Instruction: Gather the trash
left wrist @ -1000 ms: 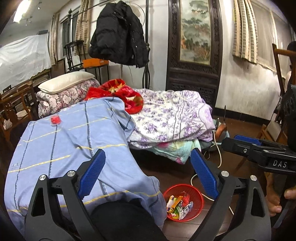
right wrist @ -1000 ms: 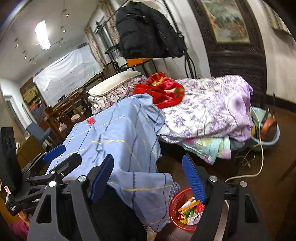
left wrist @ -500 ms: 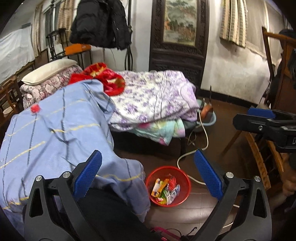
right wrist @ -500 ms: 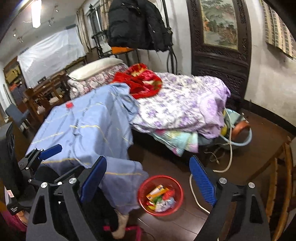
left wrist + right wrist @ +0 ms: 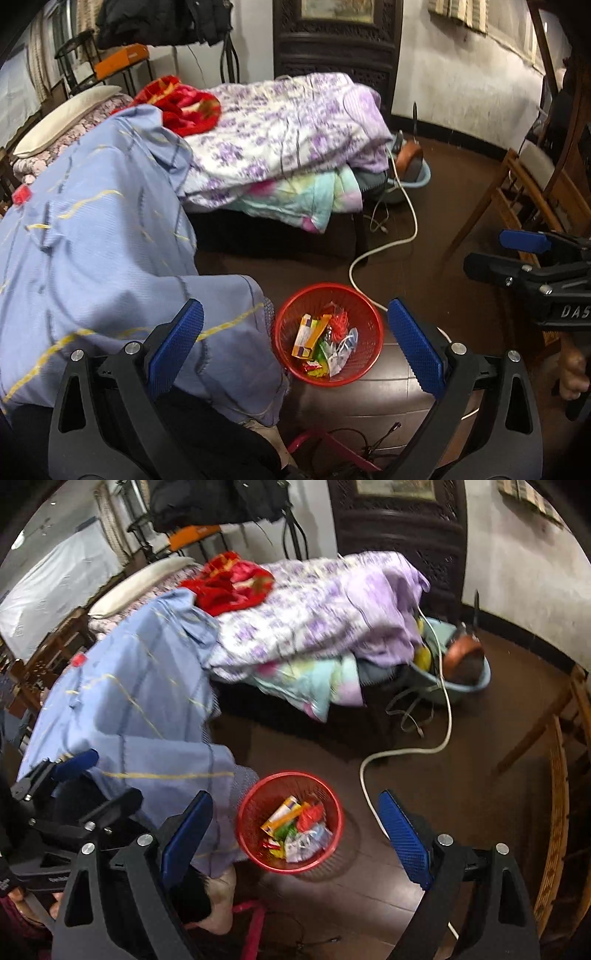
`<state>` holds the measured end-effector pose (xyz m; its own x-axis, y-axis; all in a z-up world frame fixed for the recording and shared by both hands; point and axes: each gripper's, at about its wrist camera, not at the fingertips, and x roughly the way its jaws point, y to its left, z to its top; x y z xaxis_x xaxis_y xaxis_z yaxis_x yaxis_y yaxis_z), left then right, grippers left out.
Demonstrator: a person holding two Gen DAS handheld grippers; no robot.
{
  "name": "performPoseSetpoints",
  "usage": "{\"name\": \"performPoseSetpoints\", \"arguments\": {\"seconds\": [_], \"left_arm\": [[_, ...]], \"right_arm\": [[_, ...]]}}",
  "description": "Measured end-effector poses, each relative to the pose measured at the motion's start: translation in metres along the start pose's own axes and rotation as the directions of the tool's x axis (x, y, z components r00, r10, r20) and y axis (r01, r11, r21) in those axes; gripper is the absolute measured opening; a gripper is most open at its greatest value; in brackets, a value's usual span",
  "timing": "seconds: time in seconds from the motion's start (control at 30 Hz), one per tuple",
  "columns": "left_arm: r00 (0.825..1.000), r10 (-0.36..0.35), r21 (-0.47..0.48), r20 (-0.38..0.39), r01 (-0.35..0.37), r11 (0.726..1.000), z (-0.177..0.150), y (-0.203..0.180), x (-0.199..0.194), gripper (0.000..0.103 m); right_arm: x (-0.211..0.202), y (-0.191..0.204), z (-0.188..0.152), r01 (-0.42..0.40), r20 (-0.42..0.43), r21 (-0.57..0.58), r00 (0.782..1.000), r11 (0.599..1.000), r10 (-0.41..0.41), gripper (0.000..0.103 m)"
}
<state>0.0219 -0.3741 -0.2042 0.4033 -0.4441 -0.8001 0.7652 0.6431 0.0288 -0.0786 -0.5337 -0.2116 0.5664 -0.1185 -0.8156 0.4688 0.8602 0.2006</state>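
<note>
A red mesh basket [image 5: 364, 363] stands on the dark floor by the bed, holding several wrappers and a yellow box [image 5: 308, 334]. It lies below and ahead of my left gripper [image 5: 293, 308], which is open and empty. The right wrist view shows the same basket [image 5: 255, 812] below my right gripper [image 5: 295, 799], open wide with nothing between its blue pads. Each gripper shows in the other's view: the right one [image 5: 491, 254] at the right edge, the left one [image 5: 107, 781] at the left. A small red scrap [image 5: 21, 194] lies on the blue sheet [image 5: 92, 221].
A white cable [image 5: 384, 247] snakes over the floor behind the basket towards a blue basin [image 5: 465, 679]. A wooden chair [image 5: 524, 195] stands at the right. Quilts [image 5: 288, 129] hang off the bed. A person's foot [image 5: 221, 897] and a pink strap [image 5: 255, 923] are at the bottom.
Both grippers have sunk and tipped downward, so the red basket now sits larger and nearer the middle of each view. The right jaws have widened a little.
</note>
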Motion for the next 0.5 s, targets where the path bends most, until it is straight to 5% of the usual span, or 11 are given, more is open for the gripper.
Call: {"name": "performPoseSetpoints", "arguments": {"seconds": [0.23, 0.5], "left_arm": [[0.997, -0.010, 0.012, -0.081, 0.011, 1.000, -0.008, -0.011, 0.044, 0.096], [0.992, -0.005, 0.005, -0.124, 0.006, 1.000, -0.017, -0.011, 0.063, 0.096]], "right_arm": [[0.041, -0.023, -0.027, 0.022, -0.081, 0.058, 0.997, 0.998, -0.017, 0.089], [0.071, -0.015, -0.053, 0.059, -0.156, -0.007, 0.986, 0.998, -0.060, 0.089]]}}
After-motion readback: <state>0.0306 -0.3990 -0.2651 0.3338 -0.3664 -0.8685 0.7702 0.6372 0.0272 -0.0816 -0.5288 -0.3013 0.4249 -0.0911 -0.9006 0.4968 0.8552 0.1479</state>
